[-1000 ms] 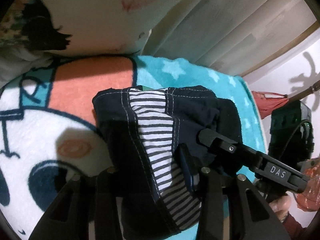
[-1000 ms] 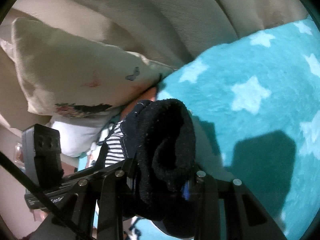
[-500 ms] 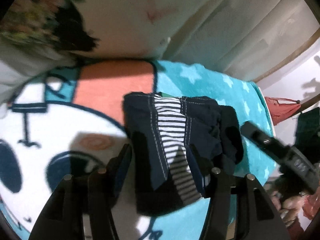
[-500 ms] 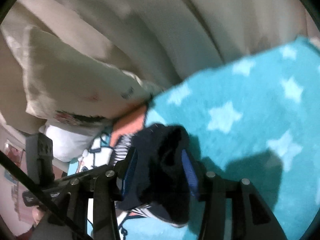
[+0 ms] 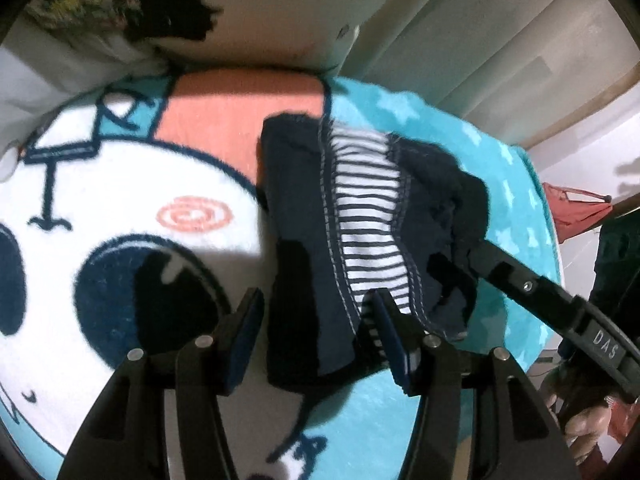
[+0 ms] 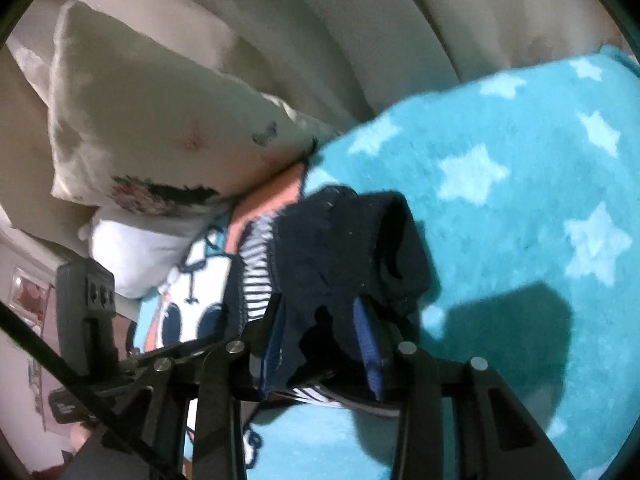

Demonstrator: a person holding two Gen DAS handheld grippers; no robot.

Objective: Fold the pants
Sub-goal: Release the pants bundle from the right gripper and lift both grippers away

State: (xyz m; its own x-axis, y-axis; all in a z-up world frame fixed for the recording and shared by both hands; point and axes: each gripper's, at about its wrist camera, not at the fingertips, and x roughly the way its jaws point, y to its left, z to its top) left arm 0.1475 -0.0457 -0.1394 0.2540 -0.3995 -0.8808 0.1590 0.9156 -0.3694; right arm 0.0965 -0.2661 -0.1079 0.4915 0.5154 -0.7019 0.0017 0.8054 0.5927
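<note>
Left wrist view: the pants [image 5: 360,232], small, dark navy with a striped white panel, lie in a folded bundle at the centre of the frame on a fleecy cartoon blanket [image 5: 120,200] over the bed. The left gripper [image 5: 320,336] stands spread, its blue pads either side of the near edge and clear of the cloth. From the right of the frame the right gripper [image 5: 472,256] reaches into the bundle's dark right edge. The cloth looks light, soft and limp, so I judge it will sag and unfold if lifted by one layer; better to pinch through all layers at a stitched seam or folded edge.

Right wrist view: the pants [image 6: 340,248] sit at lower centre against the blanket's turquoise starred part [image 6: 520,200]. The right gripper [image 6: 320,340] is closing with a thick fold between its pads; whether they already press it I cannot tell. A pillow [image 6: 160,120] lies at upper left.
</note>
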